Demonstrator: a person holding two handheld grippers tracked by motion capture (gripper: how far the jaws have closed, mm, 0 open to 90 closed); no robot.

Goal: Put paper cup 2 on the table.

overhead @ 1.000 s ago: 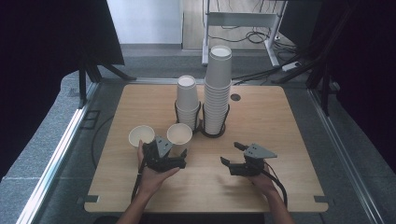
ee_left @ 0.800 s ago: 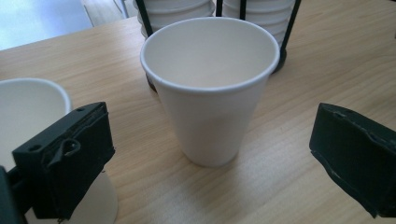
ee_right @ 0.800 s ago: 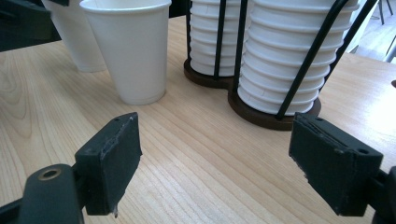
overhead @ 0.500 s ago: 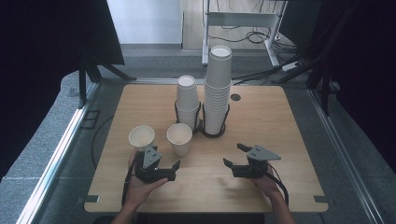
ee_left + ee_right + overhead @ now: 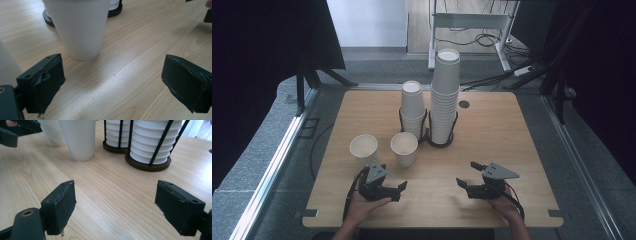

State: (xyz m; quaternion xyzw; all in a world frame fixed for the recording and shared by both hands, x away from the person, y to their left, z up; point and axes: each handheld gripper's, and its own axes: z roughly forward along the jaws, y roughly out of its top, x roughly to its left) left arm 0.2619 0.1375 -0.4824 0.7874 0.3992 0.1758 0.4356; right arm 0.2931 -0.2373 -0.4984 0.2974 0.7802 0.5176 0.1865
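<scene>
Two loose white paper cups stand upright on the wooden table [image 5: 512, 130], one to the left [image 5: 363, 148] and one to the right [image 5: 404, 148]. My left gripper [image 5: 399, 191] lies low near the front edge, just short of the right cup [image 5: 80, 27]. It is open with bare table between its jaws, which have just been closing a little. My right gripper [image 5: 467, 174] hovers at the front right, open and holding nothing. Its own view shows both loose cups [image 5: 80, 137] [image 5: 52, 132] ahead of it and my left gripper [image 5: 15, 132] at the upper left.
Behind the loose cups, two black wire holders carry cup stacks, a short stack [image 5: 413, 107] and a tall stack [image 5: 445, 95]. The holders' dark round bases [image 5: 147, 165] rest on the table. A small dark hole [image 5: 464, 104] is right of the tall stack.
My left gripper has drawn back from the right loose cup toward the front edge and sunk lower; the cup stays standing. My right gripper has shifted slightly toward the front.
</scene>
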